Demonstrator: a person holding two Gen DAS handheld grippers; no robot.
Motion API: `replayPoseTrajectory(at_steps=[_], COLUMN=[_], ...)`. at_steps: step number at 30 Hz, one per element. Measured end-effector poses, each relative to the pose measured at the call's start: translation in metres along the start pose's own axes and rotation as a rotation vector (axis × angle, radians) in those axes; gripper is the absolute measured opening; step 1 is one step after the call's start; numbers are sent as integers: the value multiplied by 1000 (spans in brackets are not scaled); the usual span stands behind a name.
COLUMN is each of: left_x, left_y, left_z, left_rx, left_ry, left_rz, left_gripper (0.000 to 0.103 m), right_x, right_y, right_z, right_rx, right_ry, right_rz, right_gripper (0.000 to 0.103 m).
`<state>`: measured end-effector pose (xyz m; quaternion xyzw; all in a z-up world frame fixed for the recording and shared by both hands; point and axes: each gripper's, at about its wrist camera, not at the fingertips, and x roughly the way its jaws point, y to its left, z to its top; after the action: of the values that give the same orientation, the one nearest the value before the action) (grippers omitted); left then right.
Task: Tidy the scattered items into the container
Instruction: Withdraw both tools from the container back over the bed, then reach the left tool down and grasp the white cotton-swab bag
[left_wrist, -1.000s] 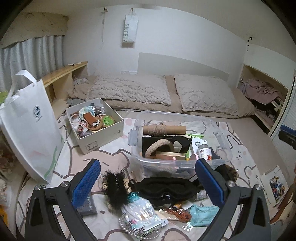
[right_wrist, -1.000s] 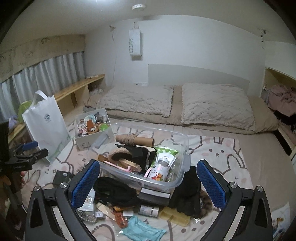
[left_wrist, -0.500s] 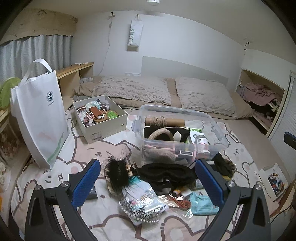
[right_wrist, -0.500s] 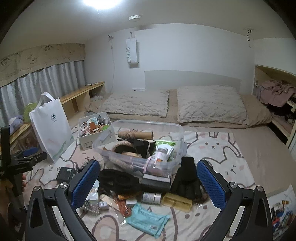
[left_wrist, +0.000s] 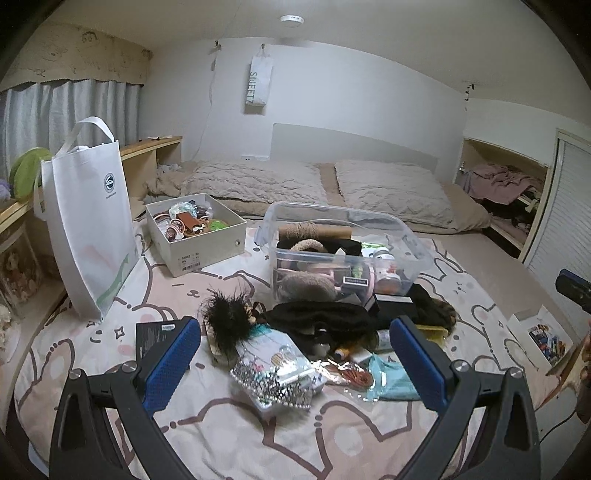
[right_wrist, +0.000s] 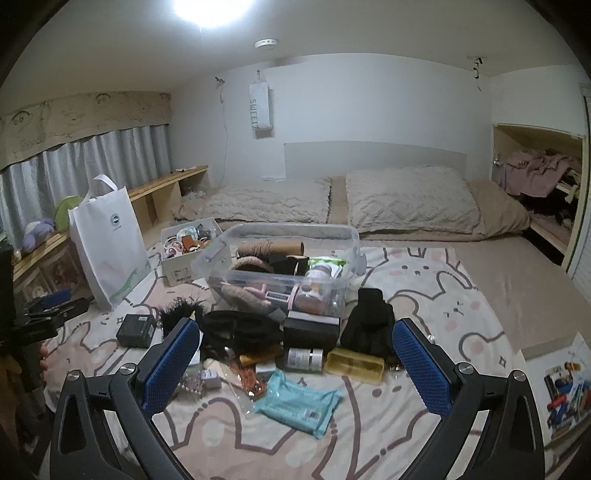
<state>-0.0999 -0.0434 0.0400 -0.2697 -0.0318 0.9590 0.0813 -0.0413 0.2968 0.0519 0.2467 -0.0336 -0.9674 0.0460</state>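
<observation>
Bedding printed with rabbits (right_wrist: 424, 280) carries your whole job. The clear container (left_wrist: 343, 254) sits mid-bed, already part filled, and the scattered pile lies just in front of it: black sleep mask (left_wrist: 321, 317), feathery black piece (left_wrist: 225, 317), beaded packet (left_wrist: 277, 373), teal wipes pack (right_wrist: 299, 398), yellow case (right_wrist: 354, 363) and black gloves (right_wrist: 369, 321).

Over the last second you have drawn both grippers up and back, so the pile now sits lower and farther in both wrist views. Your left gripper (left_wrist: 295, 363) and right gripper (right_wrist: 295, 363) are both spread wide and carry nothing, so I judge you are between picks.

Room is good on the right of the bed. On the left, mind the white tote bag (left_wrist: 88, 221) and the shoebox (left_wrist: 195, 236), close to the container.
</observation>
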Motion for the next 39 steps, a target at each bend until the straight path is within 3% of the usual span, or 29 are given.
replayPoseTrajectory(at_steps=[13, 24, 31, 39], left_x=[-12, 11, 39, 80], left_y=[14, 23, 31, 33], left_z=[-48, -84, -91, -78], left_rx=[-9, -11, -22, -54], left_ry=[18, 90, 128, 147], left_rz=[-15, -34, -35, -65], left_gripper=[103, 103, 103, 103], right_x=[-1, 23, 48, 79], right_y=[17, 19, 14, 8], right_z=[-48, -87, -107, -124], right_rx=[26, 72, 104, 142], right_ry=[49, 122, 161, 202], right_rz=[-18, -43, -75, -66], right_gripper=[103, 103, 103, 103])
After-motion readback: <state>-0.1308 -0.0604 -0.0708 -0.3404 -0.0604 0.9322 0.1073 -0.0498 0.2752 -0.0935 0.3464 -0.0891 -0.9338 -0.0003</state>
